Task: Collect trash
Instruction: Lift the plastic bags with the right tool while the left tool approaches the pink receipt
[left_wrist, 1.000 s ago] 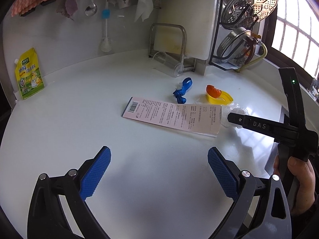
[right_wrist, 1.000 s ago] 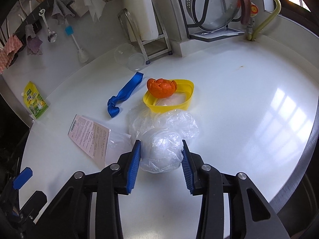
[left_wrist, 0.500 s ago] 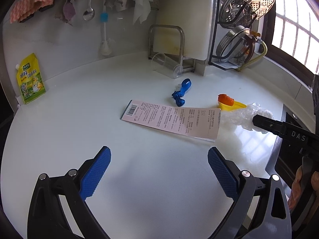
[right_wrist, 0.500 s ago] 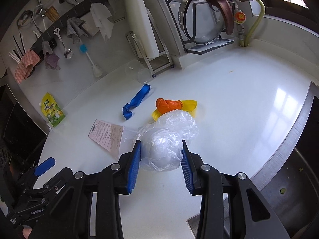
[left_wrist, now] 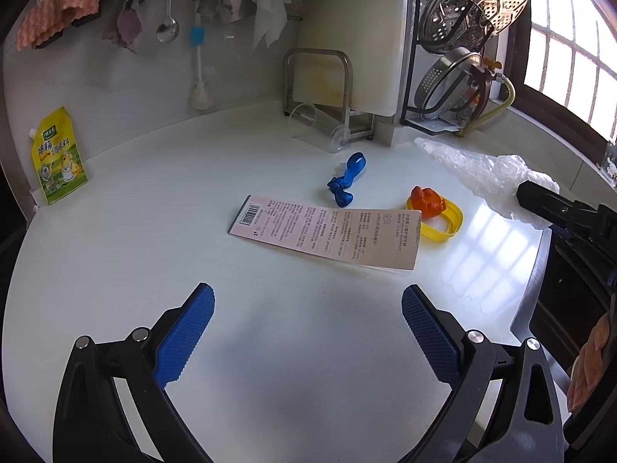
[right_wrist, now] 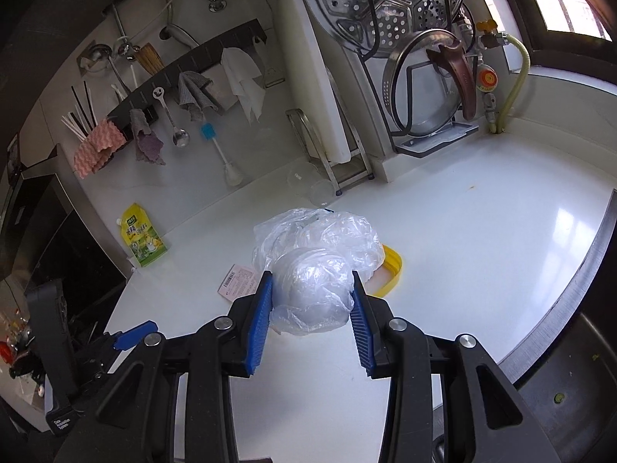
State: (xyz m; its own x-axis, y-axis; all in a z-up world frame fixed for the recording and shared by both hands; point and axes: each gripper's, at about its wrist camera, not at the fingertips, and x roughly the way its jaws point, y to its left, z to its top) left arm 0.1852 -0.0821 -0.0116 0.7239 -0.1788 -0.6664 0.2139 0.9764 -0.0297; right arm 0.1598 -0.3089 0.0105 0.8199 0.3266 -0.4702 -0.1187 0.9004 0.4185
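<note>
Starting at the far left of the white table [left_wrist: 115,231], a yellow sauce pouch [left_wrist: 58,162] leans against the wall, well apart from the trash. Nearer, the left claw [left_wrist: 306,337] hovers low with its blue pads spread wide and nothing between them. Straight ahead of it lies the pink printed card [left_wrist: 327,235], flat on the table, its long axis running left to right across the claw's line, barcode end to the left. Just behind the card sits a knotted blue strip [left_wrist: 345,181], and to the right an orange peel [left_wrist: 426,200] rests in a yellow lid [left_wrist: 449,227]. Farthest right, the right claw [right_wrist: 311,305] is closed around a crumpled clear plastic bag [right_wrist: 314,266], held up off the table. The left claw looks nearer the card, so that pickup likely falls to it.
</note>
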